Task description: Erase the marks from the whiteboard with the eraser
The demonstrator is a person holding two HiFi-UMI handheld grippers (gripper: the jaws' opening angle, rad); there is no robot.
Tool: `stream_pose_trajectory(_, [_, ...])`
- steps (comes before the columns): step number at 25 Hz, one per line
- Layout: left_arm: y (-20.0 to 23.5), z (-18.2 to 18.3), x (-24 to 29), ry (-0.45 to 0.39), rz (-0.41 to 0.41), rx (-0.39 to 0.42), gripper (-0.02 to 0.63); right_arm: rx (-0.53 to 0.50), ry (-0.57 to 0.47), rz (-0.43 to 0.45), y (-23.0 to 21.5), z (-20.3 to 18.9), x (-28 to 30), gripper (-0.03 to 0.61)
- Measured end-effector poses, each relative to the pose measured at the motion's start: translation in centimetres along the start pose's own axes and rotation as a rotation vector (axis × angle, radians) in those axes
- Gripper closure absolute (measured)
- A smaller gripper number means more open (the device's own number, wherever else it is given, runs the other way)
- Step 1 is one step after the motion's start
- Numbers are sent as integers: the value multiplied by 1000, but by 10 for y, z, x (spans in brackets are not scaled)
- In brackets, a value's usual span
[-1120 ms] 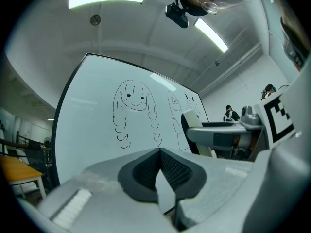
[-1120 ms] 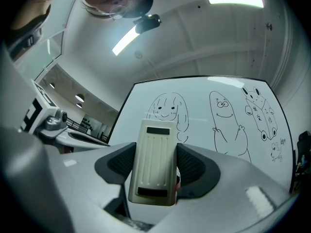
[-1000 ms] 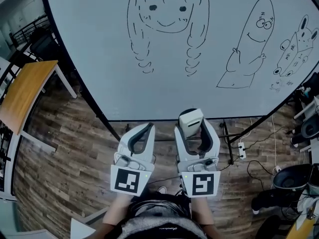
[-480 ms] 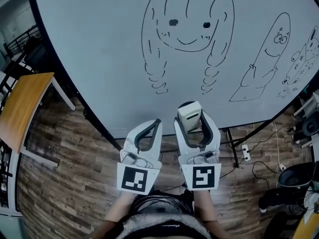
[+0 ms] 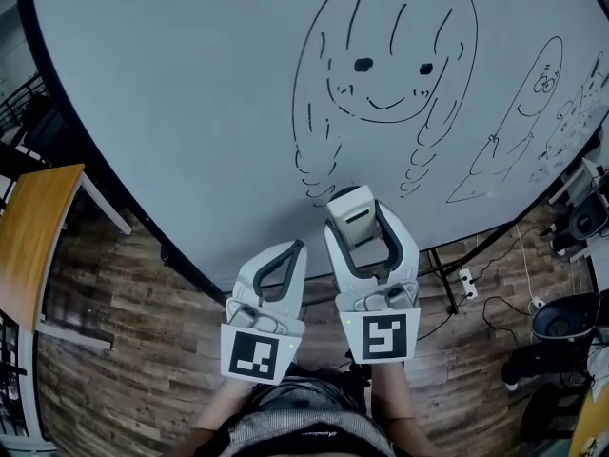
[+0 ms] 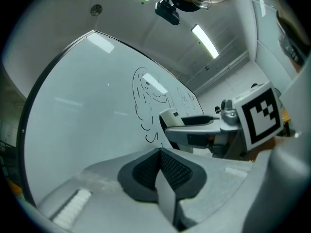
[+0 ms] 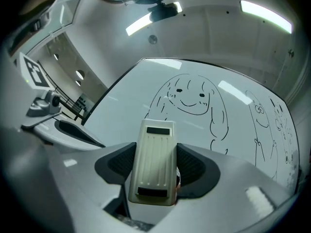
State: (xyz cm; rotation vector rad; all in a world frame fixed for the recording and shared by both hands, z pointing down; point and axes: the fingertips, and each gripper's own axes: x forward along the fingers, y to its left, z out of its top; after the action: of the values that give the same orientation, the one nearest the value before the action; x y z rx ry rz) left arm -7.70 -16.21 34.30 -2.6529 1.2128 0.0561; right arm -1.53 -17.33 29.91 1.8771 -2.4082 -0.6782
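R gripper [image 7: 155,165] pinches the whiteboard eraser [image 7: 153,157] across its narrow sides, pads pressed on both flanks; ribbed plastic back faces that gripper's camera, so the wiping face is prob. turned away twd the board, ready to go flat on it; eraser pokes well past the jaw tips, which likely keeps the jaws themselves off the surface; in the head view the eraser [image 5: 353,219] sits just under the lowest curls of the left braid, near the board; contact can't be told; no wiped patch shows, so erasing looks not yet begun

L gripper [image 6: 159,152] has jaws pressed together w/ nothing between them; it hangs lower and beside the R one [image 5: 357,212], apart from the board, apparently idle so it stays out of the wiping path

Whiteboard [image 5: 190,112] is large, dark-framed, pale and glossy, left part blank; black marker drawings: a smiling long-haired girl [image 5: 385,84], then a tall starfish-like figure [image 5: 519,122], more small doodles at the far right edge, too small to read

Room: wood-plank floor [image 5: 143,331]; wooden table [image 5: 29,236] at left; power strip [image 5: 464,282] w/ cables under the board; long ceiling lights [image 7: 265,11] overhead
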Motion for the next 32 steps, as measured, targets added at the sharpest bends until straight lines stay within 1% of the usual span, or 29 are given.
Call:
stream_pose_trajectory(3, [6,-3,-1,10,-29,25,609,4,-31,10,2,8,6,314])
stream_pose_trajectory(7, [11,-5,1,13,-37,40,609,-78,3,-22,4,3,9,314])
stream_pose_trajectory(9, [14,-9,0,24,-21,30,609,-93,7,-36,7,-2,10,314])
stream_pose_trajectory(12, [23,-15,-2,48,35,-19,609,-111,67,-17,11,-19,14,316])
stream_pose_trajectory(14, [25,-15,-3,54,58,-31,609,-125,82,-13,9,-26,18,316])
stream_pose_trajectory(17, [25,-15,-3,63,75,-24,609,-144,58,-4,5,-27,24,318])
stream_pose_trajectory(22, [24,-24,-5,93,97,-45,609,-136,5,-8,5,-23,28,318])
stream_pose_trajectory(26, [28,-33,-9,119,133,-71,609,-132,-27,-11,6,-20,30,318])
stream_pose_trajectory(30, [38,-35,-10,124,162,-61,609,-117,-101,-18,13,-32,23,318])
stream_pose_trajectory(32, [42,-35,-11,121,174,-68,609,-123,-71,5,23,-27,28,317])
